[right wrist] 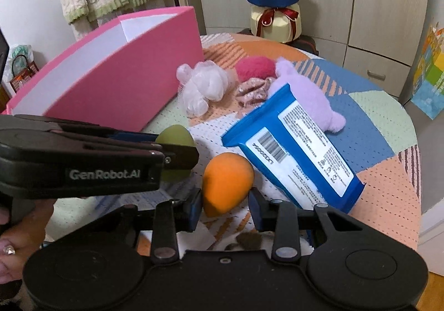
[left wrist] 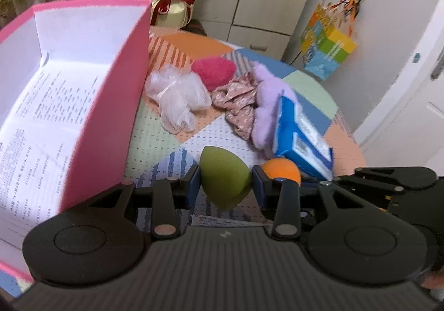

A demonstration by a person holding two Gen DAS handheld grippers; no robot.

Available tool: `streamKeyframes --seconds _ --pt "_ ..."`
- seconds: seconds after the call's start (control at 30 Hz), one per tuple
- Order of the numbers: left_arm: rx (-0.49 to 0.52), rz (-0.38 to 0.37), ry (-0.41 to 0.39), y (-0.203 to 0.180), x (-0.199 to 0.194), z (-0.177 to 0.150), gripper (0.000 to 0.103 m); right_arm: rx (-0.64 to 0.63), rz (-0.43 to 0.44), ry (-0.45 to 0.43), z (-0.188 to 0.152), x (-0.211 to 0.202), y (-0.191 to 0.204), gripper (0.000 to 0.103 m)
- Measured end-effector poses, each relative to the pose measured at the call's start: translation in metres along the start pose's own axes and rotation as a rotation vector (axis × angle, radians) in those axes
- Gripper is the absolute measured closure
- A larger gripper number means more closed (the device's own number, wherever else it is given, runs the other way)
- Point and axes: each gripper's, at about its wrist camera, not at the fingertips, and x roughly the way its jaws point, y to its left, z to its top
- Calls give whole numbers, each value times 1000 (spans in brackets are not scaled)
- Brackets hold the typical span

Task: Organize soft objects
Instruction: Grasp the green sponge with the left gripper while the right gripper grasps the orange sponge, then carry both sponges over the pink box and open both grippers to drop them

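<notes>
Left gripper [left wrist: 225, 186]: clamped on the green sponge [left wrist: 223, 177], lower centre of its view.
Right gripper [right wrist: 224, 207]: seemingly pinching the orange sponge [right wrist: 226, 183] (right pad contact unclear), lower centre.
Pink box [left wrist: 111, 105]: upper left, open.
Blue packet [right wrist: 291, 150]: centre right, leaning on the purple plush [right wrist: 305, 94].

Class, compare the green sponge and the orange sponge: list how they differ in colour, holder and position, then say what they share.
Colour: the green sponge is olive; the orange sponge is bright orange.
Holder: the left tool grips the green sponge; the right tool grips the orange sponge.
Position: the green sponge is nearer the pink box; the orange sponge sits beside the blue packet.
Shared: both are smooth, teardrop-shaped and pinched between pads.
</notes>
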Motion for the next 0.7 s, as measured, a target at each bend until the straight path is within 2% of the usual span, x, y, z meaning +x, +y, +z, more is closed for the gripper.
streamKeyframes --seconds 0.4,0.7 --pt "88 -112 -27 -4 -64 -8 64 -40 -27 -87 -11 -50 30 63" --pt "166 -200 -2 9 -101 -39 64 -87 -99 -82 -39 -74 59 63"
